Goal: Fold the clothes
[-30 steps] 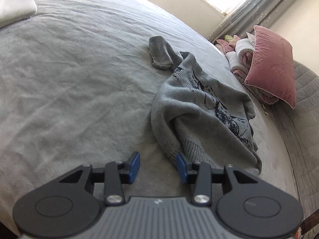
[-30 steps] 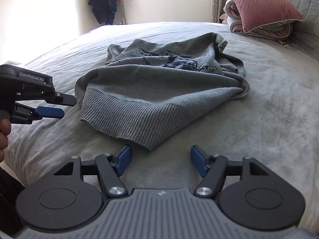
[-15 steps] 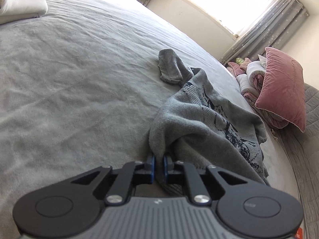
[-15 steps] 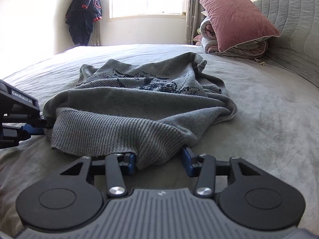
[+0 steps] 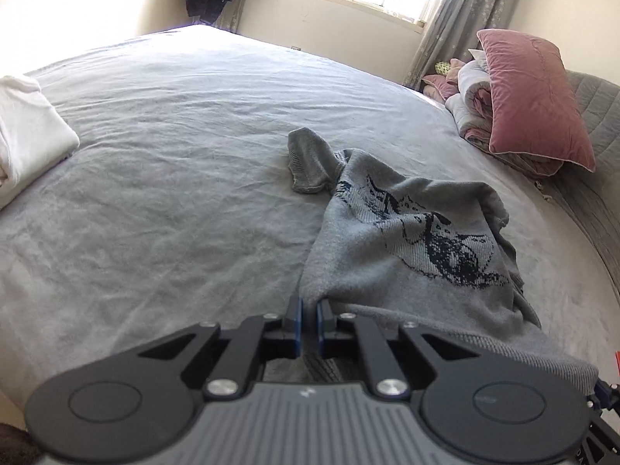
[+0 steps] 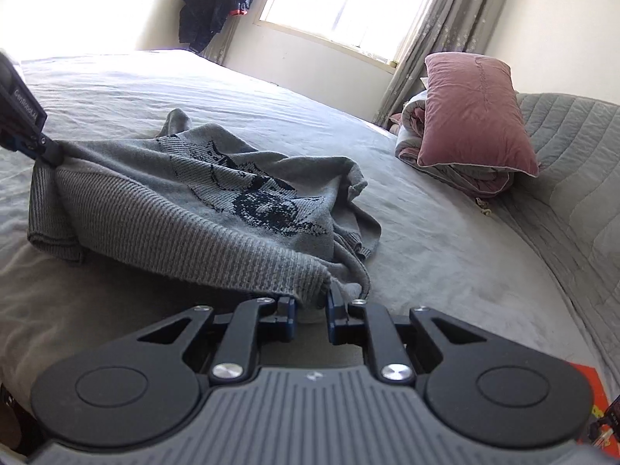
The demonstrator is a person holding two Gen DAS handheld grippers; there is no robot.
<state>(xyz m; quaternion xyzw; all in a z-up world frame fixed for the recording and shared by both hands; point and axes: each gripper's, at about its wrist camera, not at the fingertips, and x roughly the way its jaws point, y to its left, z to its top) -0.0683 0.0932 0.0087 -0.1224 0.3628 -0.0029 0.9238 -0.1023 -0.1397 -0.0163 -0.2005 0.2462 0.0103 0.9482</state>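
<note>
A grey sweater (image 6: 217, 209) lies crumpled on the bed (image 5: 155, 178), its ribbed hem lifted at two corners. The left gripper (image 5: 308, 323) is clamped on one hem corner, the right gripper (image 6: 311, 312) on the other. Left of the sweater the bedcover is bare as far as a white bundle (image 5: 27, 131). Beyond it, a pink pillow (image 6: 476, 112) rests on folded bedding. The sweater's underside is hidden.

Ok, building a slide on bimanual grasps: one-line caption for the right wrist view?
Right gripper and left gripper each pinch the hem of a grey sweater on the bed.
</note>
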